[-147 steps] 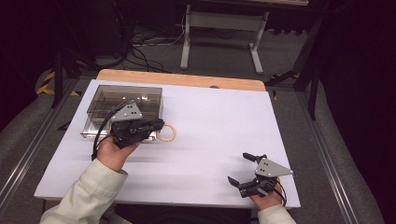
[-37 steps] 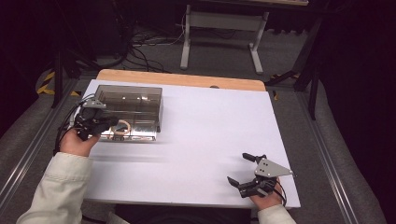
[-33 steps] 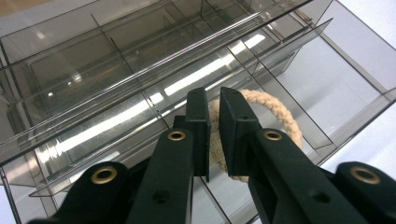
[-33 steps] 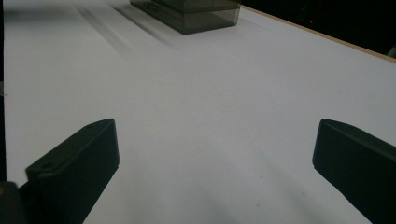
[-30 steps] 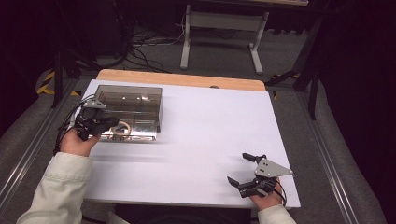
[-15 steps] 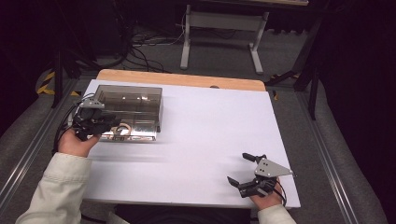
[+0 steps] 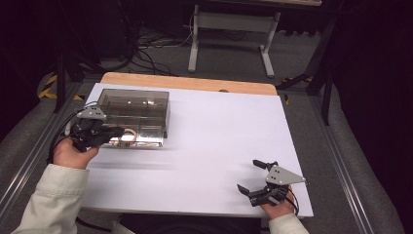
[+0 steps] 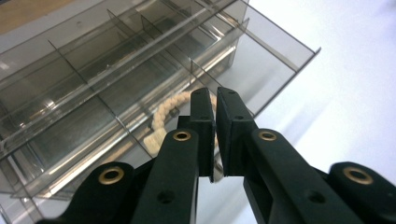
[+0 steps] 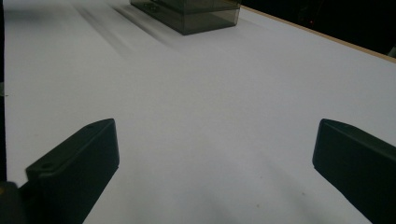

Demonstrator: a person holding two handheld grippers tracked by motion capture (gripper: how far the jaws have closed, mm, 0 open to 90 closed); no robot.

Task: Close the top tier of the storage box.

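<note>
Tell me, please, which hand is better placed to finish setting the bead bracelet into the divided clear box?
Left, probably. The left gripper hangs right over the bead bracelet, which lies in the clear box, its jaws nearly closed. The right gripper sits open at the table's near right corner, far from the box.

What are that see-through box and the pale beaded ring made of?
The box looks like smoke-tinted clear plastic, glossy: you see through its walls and dividers, and light glints along the edges. The beaded ring seems made of small cream beads, matte, perhaps wood or plastic; the pictures leave that open.
</note>
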